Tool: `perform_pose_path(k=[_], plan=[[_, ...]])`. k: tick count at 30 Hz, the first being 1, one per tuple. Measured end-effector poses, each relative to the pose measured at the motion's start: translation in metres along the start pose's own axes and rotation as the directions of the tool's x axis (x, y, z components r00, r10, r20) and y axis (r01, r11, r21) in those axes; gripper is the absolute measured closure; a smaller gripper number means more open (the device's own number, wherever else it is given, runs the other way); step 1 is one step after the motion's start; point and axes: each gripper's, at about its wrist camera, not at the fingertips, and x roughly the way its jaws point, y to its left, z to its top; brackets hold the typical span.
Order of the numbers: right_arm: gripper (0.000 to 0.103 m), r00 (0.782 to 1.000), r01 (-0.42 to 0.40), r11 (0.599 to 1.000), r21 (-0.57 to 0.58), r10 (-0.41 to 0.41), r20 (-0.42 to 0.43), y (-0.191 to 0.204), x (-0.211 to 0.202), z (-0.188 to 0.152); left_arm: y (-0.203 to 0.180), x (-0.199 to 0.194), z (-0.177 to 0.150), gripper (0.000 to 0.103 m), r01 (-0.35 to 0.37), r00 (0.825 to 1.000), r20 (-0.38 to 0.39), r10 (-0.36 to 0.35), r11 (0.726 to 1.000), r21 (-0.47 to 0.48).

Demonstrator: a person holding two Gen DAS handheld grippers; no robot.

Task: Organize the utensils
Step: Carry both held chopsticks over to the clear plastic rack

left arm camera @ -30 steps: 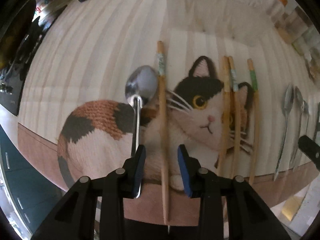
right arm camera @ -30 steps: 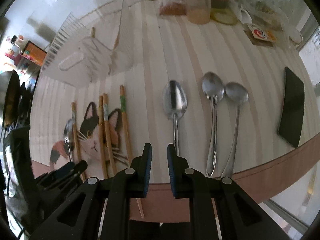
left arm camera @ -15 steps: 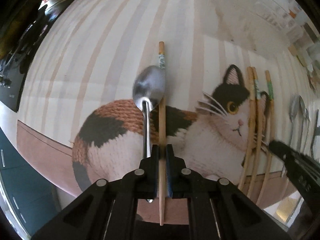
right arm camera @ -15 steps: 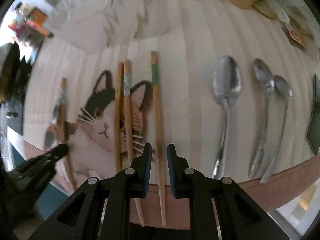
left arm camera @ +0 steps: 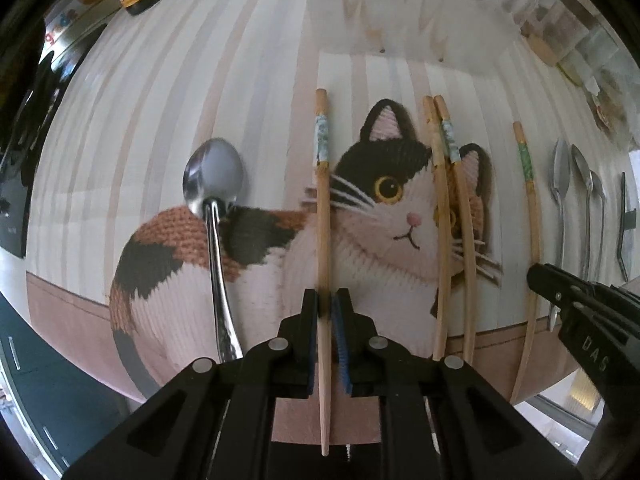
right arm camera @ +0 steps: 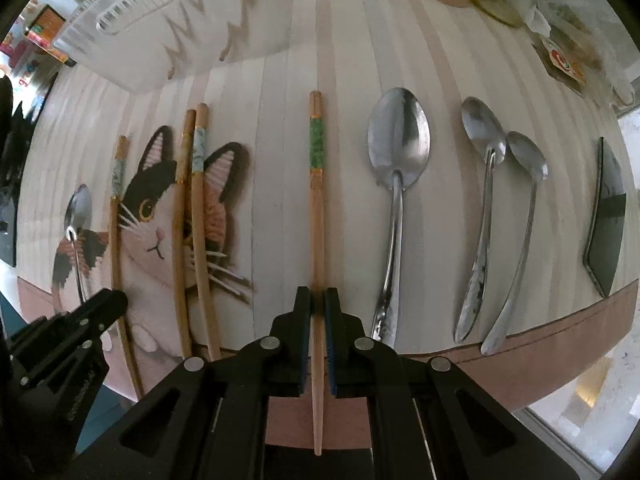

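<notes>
Left wrist view: the left gripper [left arm camera: 328, 312] pinches a pale-banded chopstick [left arm camera: 323, 216] between its fingers, over the cat-print mat [left arm camera: 256, 248] on the desk [left arm camera: 160, 92]; a spoon [left arm camera: 214, 216] lies to its left, a chopstick pair [left arm camera: 452, 216] to its right. Right wrist view: the right gripper [right arm camera: 317, 308] clamps a green-banded chopstick [right arm camera: 317, 208]; three spoons [right arm camera: 400, 184] lie to its right, a clear rack [right arm camera: 168, 32] beyond.

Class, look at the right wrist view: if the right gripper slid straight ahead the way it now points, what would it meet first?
The right gripper, shut on the green-banded chopstick, points along it. Beyond its tip lies bare striped tablecloth; the clear plastic rack sits left of that line. Depth is uncertain.
</notes>
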Motion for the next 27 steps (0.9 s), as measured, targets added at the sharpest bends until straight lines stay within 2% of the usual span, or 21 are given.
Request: perform_pose_path(k=[1, 5, 9, 18, 22, 27], plan=[[0.097, 1.000, 0.006, 1.000, -0.005, -0.006, -0.001, -0.001, 0.000, -0.001, -0.003, 0.002, 0.011, 0.093, 0.000, 1.000, -0.002, 0.000, 1.000, 0.002], [0.097, 1.000, 0.009, 1.000, -0.012, -0.009, -0.010, 0.009, 0.001, 0.001, 0.001, 0.006, 0.017, 0.092, 0.001, 1.000, 0.004, -0.001, 1.000, 0.000], [0.097, 1.000, 0.010, 1.000, -0.013, -0.010, -0.020, 0.015, 0.005, 0.010, -0.001, 0.005, 0.015, 0.091, -0.002, 1.000, 0.017, 0.002, 1.000, -0.005], [0.097, 0.999, 0.029, 0.999, -0.017, -0.029, -0.015, 0.017, 0.004, 0.008, -0.001, 0.011, 0.017, 0.091, 0.006, 0.999, 0.032, -0.006, 1.000, -0.002], [0.097, 1.000, 0.027, 1.000, -0.010, -0.027, -0.010, 0.018, 0.004, 0.007, 0.000, 0.009, 0.015, 0.099, 0.005, 0.999, 0.032, -0.005, 1.000, -0.010], [0.096, 1.000, -0.005, 0.999, 0.033, 0.005, 0.007, 0.009, -0.001, 0.001, 0.005, -0.012, 0.005, 0.099, -0.018, 0.996, 0.086, 0.019, 1.000, -0.019]])
